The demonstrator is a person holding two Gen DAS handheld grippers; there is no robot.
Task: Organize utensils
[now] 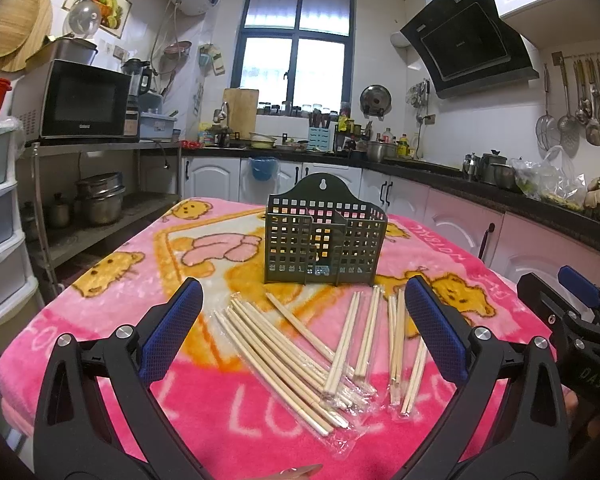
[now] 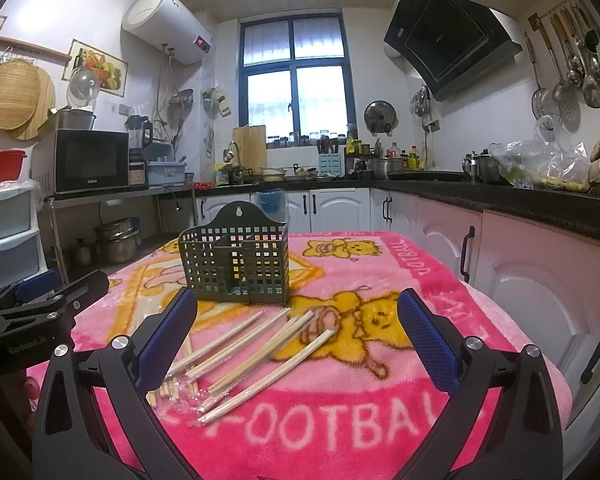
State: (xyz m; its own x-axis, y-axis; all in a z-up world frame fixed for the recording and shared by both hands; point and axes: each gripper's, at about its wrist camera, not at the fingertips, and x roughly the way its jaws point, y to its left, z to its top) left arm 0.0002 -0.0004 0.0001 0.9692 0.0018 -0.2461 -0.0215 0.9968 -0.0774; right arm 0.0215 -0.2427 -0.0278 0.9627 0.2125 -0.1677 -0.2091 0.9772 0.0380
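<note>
A dark green perforated utensil holder [image 1: 324,240] stands upright on the pink blanket-covered table [image 1: 112,304]; it also shows in the right wrist view [image 2: 236,264]. Several wooden chopsticks [image 1: 300,344] lie scattered in front of it, some in clear plastic wrap; they also show in the right wrist view [image 2: 256,356]. My left gripper [image 1: 304,320] is open and empty, hovering over the chopsticks. My right gripper [image 2: 298,324] is open and empty, just above the chopsticks' right side. Each gripper appears in the other's view: the right gripper's fingers [image 1: 580,284], the left gripper's fingers [image 2: 40,284].
Kitchen counters [image 2: 500,196] with pots, bottles and bags run along the back and right. A metal shelf with a microwave [image 1: 84,100] and pots stands at left, next to plastic drawers [image 1: 0,220]. The table edge drops off close to the right cabinets [image 2: 540,280].
</note>
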